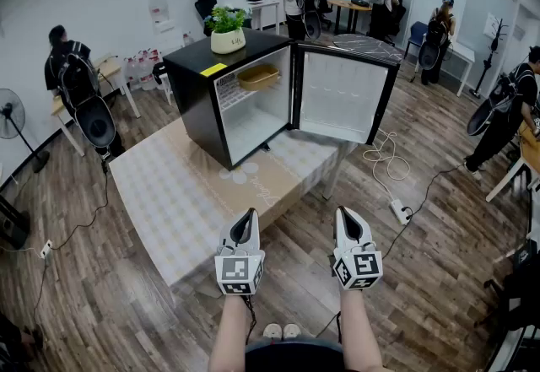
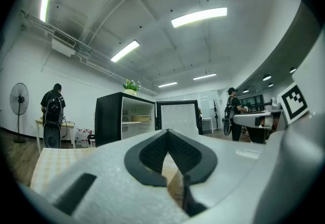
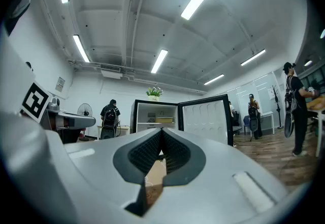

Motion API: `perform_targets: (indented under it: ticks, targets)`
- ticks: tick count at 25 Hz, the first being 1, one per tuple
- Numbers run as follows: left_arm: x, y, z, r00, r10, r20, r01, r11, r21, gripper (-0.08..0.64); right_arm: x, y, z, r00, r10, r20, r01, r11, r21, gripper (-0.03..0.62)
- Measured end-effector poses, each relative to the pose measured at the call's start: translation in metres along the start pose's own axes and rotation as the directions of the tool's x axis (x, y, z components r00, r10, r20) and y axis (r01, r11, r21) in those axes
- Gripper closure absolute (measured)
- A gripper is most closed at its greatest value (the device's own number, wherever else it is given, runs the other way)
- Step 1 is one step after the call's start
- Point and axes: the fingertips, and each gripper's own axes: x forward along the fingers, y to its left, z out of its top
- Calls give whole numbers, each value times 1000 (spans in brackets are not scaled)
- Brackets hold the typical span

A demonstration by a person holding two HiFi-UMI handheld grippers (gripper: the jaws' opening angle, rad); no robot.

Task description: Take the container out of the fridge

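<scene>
From the head view, we held our left gripper [image 1: 248,217] and right gripper [image 1: 344,214] side by side at the near edge of the table [image 1: 177,210], both empty, with the fingers of each closed together. The fridge [image 1: 198,100] stood at the far end of the table with its door [image 1: 342,96] swung open to the right. The container [image 1: 257,77] sat on the upper shelf inside, well apart from both grippers. A plant [image 1: 228,29] stood on top of the fridge.

In the left gripper view, the left gripper [image 2: 168,133] had its jaws shut tight with nothing between them. Beyond them we saw the fridge [image 2: 107,119] far ahead, its door [image 2: 177,116] open to the right, and the container [image 2: 137,118] on the shelf inside. The plant [image 2: 131,85] was on top. A person [image 2: 52,114] stood at the far left beside a fan [image 2: 19,99].

In the right gripper view, the right gripper [image 3: 161,133] also had its jaws together and held nothing. Past them stood the fridge [image 3: 134,116] with the container [image 3: 164,120] on its upper shelf, the door [image 3: 205,119] open to the right and the plant [image 3: 154,92] above
</scene>
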Motion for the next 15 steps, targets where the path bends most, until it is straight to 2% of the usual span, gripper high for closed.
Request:
perform_targets:
  ticks: [15]
  targets:
    - [-1, -5, -12, 1000, -16, -15, 16, 1000, -7, 552, -8, -5, -10, 1000, -18, -15, 18, 1000, 17, 586]
